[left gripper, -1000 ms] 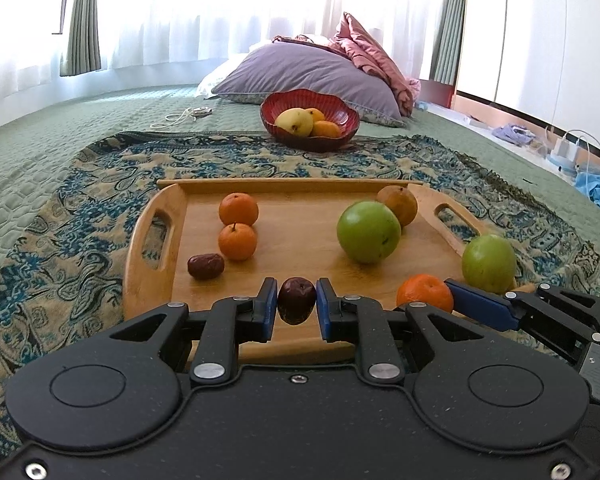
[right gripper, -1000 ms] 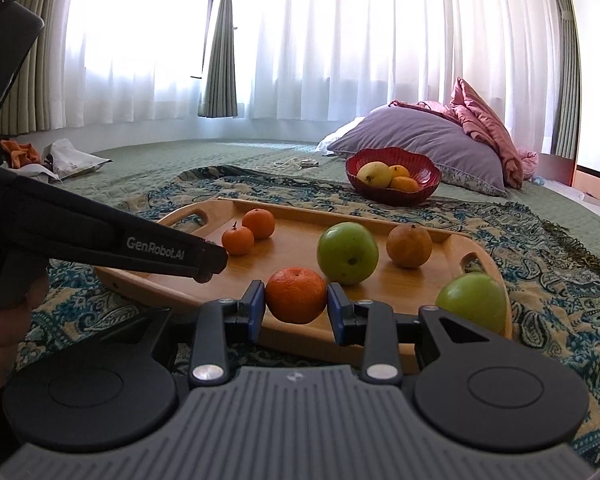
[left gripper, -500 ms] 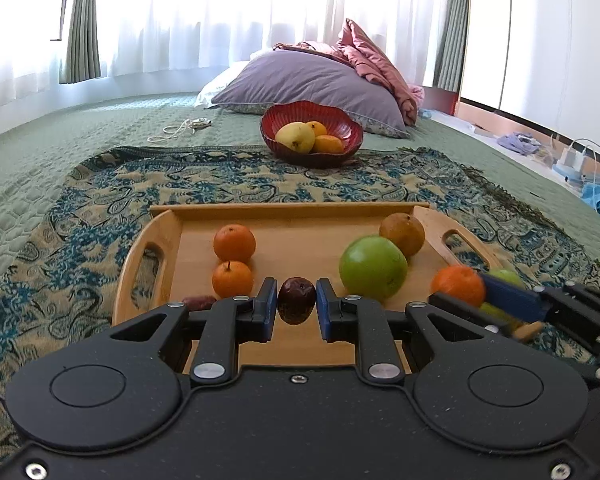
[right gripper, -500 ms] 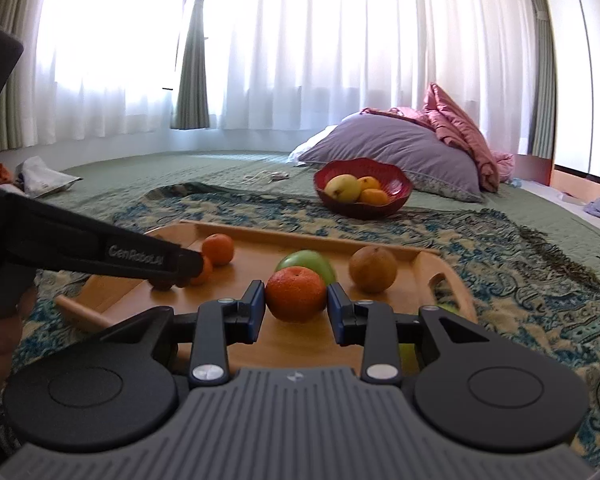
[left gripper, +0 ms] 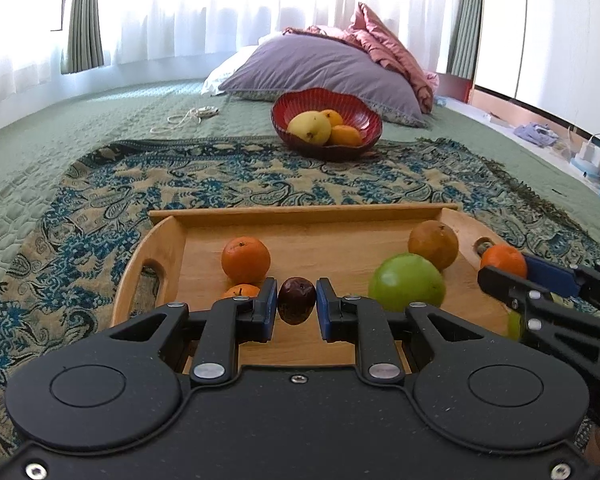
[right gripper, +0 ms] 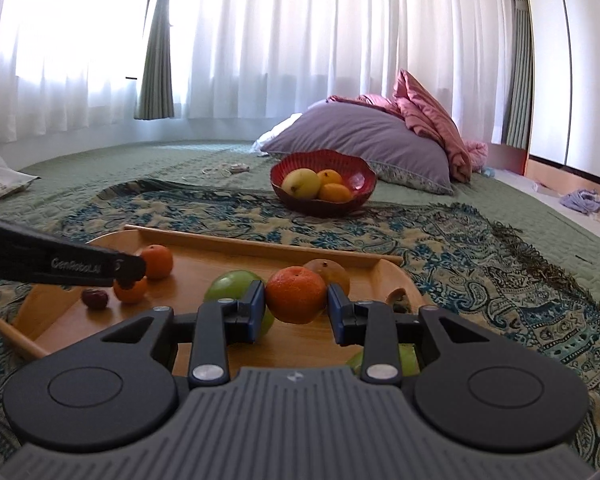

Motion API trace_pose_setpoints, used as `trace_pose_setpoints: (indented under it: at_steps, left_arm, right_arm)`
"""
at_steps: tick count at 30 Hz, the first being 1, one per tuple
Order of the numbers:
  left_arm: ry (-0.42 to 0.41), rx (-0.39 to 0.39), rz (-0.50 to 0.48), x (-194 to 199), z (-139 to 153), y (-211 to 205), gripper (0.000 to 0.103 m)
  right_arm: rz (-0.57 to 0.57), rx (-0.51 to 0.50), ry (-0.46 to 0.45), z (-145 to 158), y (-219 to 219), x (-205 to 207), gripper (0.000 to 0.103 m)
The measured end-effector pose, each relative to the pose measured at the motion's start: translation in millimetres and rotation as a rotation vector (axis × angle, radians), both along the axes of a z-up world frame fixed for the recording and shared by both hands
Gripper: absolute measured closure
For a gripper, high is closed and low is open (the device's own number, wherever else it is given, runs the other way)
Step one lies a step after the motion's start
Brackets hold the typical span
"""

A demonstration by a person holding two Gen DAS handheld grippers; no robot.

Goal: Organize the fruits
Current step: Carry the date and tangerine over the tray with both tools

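My left gripper (left gripper: pixel 297 307) is shut on a small dark red date (left gripper: pixel 296 296) above the near part of the wooden tray (left gripper: pixel 162 252). Over the tray's right end, my right gripper (right gripper: pixel 296 305) is shut on an orange (right gripper: pixel 296 292); the left wrist view shows it too, as the right gripper (left gripper: pixel 510 270) with the orange (left gripper: pixel 502 258). On the tray lie two small oranges (left gripper: pixel 245 260), a green apple (left gripper: pixel 406 282) and a brownish fruit (left gripper: pixel 433 243). Beyond the tray stands a red bowl (right gripper: pixel 324 204) holding a yellow pear and oranges.
The tray rests on a blue patterned cloth (left gripper: pixel 228 184) over a green quilted floor covering. A second green apple (right gripper: pixel 408 356) lies off the tray's right end, under my right gripper. A purple pillow (right gripper: pixel 364 136) lies behind the bowl, and a cord (left gripper: pixel 190 116) to its left.
Both grippers have moved forward over the tray towards the bowl, each keeping its fruit. The bowl looks larger and the tray's near edge has slid under the grippers.
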State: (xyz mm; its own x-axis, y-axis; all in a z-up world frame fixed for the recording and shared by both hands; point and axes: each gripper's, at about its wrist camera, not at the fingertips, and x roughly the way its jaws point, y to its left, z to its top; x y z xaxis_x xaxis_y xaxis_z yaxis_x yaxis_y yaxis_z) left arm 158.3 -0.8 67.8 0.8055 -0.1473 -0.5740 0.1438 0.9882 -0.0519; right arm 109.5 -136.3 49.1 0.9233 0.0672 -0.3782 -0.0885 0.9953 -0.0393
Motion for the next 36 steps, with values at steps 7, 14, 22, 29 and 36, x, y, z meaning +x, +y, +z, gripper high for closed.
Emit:
trace_pose_setpoints:
  at_steps: [7,14,22,29,36]
  left_arm:
    - [0.044,-0.002,0.015,16,-13,0,0.083]
    - [0.061,0.019,0.002,22,-20,-4,0.083]
    - [0.074,0.019,-0.001,29,-24,-4,0.083]
    - [0.091,0.028,-0.008,32,-29,-7,0.083]
    - [0.104,0.022,-0.004,36,-32,-6,0.083]
  right_arm:
    - [-0.033,0.003,0.077,-8,-6,30,0.064]
    - [-0.038,-0.017,0.141,-17,-7,45,0.064]
    - [-0.043,0.001,0.201,-21,-9,56,0.064]
    - [-0.034,-0.017,0.247,-21,-8,65,0.064]
    - [-0.047,0.016,0.31,-21,-12,77,0.063]
